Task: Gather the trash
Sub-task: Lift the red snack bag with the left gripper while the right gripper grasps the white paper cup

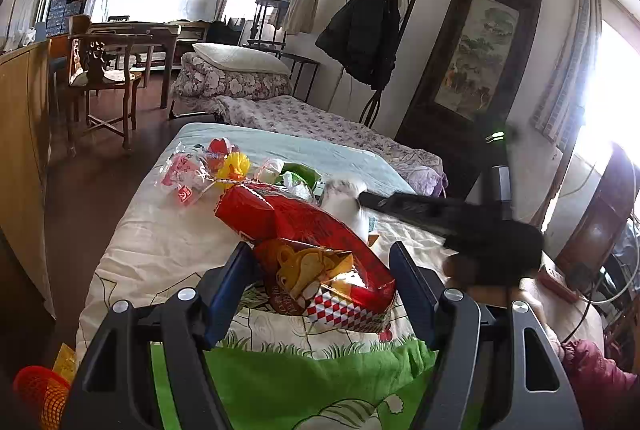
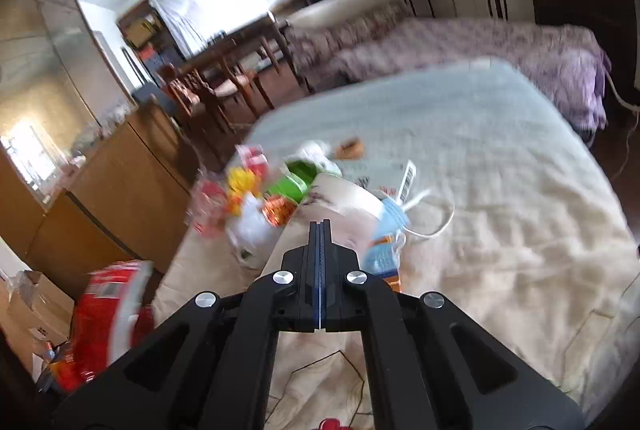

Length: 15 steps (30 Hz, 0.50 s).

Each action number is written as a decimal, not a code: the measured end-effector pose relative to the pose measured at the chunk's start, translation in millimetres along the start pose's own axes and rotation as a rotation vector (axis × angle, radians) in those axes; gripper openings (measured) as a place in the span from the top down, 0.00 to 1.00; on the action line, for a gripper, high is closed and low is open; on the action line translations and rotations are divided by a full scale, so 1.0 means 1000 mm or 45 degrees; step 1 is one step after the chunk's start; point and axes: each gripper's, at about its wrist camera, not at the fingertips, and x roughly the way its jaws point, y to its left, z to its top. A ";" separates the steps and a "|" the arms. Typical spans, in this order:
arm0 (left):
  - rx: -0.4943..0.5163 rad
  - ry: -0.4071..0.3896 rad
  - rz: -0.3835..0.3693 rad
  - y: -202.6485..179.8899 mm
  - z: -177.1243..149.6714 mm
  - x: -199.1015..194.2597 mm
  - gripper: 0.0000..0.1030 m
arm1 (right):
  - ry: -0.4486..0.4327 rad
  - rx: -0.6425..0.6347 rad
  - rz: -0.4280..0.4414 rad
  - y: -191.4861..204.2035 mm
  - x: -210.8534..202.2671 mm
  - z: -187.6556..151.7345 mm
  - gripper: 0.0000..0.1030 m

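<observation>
Spreading wide, the left gripper [image 1: 320, 286] is seen with a crinkled red-and-yellow foil snack bag [image 1: 320, 270] lying between its parted jaws on the cream quilt [image 1: 160, 250]. From the right wrist, the right gripper [image 2: 321, 230] is shown pressed together on nothing, colourful wrapper litter [image 2: 256, 198] scattered just beyond its tips.

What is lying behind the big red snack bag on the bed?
Behind the red snack bag lie a white plastic bag, a green wrapper and clear pink-printed wrappers. Whatever the bag itself covers cannot be seen.
</observation>
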 end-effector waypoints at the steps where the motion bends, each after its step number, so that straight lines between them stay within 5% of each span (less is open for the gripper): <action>1: 0.002 -0.001 0.001 0.000 0.000 0.000 0.32 | -0.029 -0.011 -0.002 0.000 -0.007 0.000 1.00; 5: 0.005 0.000 -0.004 -0.001 -0.002 0.001 0.32 | 0.015 0.053 0.043 -0.014 -0.010 0.003 0.84; 7: 0.004 -0.002 -0.008 0.000 -0.002 0.001 0.32 | 0.018 0.130 0.068 -0.023 -0.009 0.004 0.47; 9: -0.001 0.000 -0.014 0.001 -0.003 0.001 0.32 | 0.014 0.166 0.089 -0.023 -0.005 0.004 0.35; 15: -0.006 0.013 -0.021 0.004 -0.003 0.003 0.32 | 0.135 0.127 0.009 0.000 0.042 0.001 0.40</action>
